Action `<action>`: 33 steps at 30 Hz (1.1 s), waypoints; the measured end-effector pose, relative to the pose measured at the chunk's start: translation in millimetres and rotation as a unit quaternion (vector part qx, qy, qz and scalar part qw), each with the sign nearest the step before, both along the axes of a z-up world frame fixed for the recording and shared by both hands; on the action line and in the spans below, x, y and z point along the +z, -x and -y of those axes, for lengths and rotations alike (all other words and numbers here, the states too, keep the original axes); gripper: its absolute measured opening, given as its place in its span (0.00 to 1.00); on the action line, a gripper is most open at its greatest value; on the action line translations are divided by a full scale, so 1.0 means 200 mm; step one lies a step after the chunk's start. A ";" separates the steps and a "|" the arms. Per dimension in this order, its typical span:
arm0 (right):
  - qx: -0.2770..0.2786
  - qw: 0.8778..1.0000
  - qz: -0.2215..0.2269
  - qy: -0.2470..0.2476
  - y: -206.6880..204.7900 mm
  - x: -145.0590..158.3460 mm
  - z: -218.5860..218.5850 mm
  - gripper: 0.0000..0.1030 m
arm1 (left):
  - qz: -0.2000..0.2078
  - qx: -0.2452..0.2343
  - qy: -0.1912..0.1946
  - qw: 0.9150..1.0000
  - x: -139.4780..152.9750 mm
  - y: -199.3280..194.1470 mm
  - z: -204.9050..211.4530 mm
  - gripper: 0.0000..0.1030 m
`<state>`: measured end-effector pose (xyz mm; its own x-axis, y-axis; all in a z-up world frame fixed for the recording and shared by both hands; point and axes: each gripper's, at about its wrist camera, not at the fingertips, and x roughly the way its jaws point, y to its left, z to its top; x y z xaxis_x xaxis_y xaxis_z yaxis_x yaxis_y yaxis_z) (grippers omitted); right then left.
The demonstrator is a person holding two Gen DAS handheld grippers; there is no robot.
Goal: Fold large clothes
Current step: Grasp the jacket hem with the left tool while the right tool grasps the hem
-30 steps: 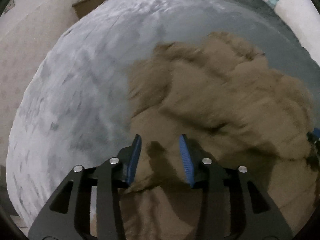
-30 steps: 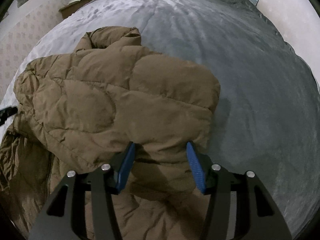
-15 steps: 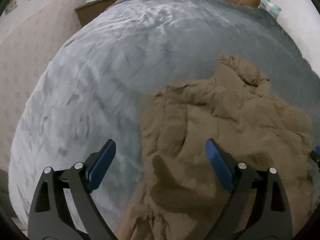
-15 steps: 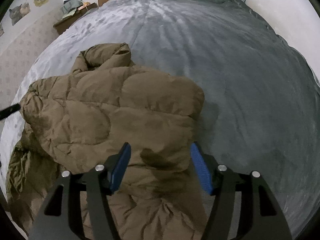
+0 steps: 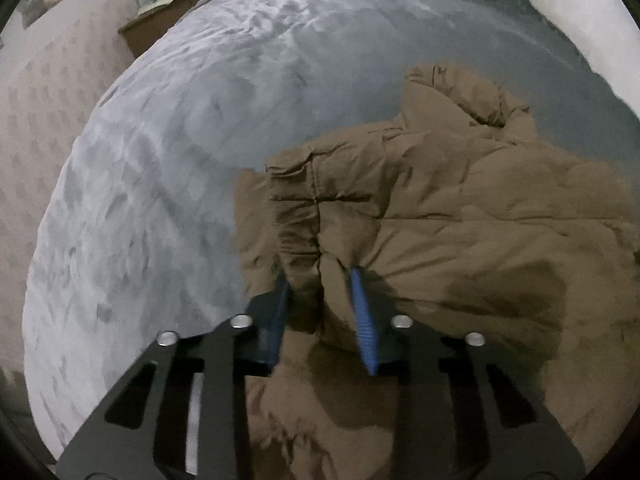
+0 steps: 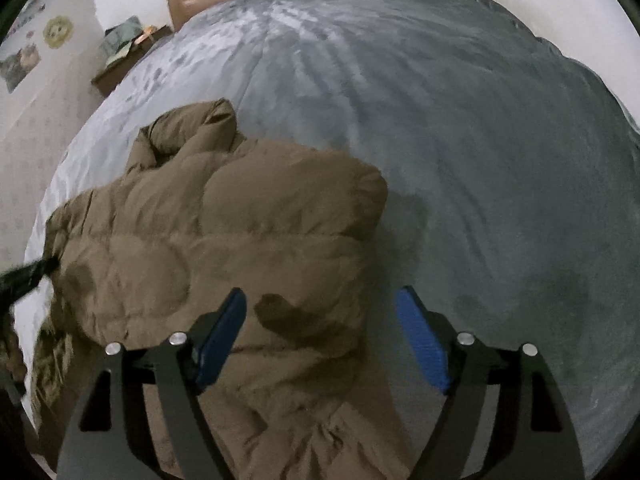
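While closing, left hand-held gripper [image 5: 320, 276] pinches brown jacket [image 5: 460, 220] fold, right hand-held gripper [image 6: 322, 300] opening wide above it

Dim, flat indoor light in both views; pale sheen streaks the grey bedspread [image 6: 400, 80] toward its far end. Soft shadow blotches darken the brown jacket [image 5: 460, 220]. Fisheye bending and black vignette ring the bedspread; mild blur throughout
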<state>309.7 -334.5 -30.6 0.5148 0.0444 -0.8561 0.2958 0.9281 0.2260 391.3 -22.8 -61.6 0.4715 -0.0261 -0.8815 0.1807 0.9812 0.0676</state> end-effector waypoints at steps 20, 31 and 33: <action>0.011 1.000 -0.009 -0.007 -0.03 -0.05 -0.10 0.80 | 0.021 0.045 -0.046 0.998 -0.03 0.24 -0.23 0.54; -0.006 1.000 0.002 0.024 0.00 0.00 -0.03 0.82 | 0.059 0.046 -0.024 0.997 0.20 0.14 -0.19 0.81; -0.016 0.999 0.003 0.038 0.01 0.00 -0.01 0.82 | 0.059 0.034 -0.025 0.997 0.21 0.14 -0.12 0.81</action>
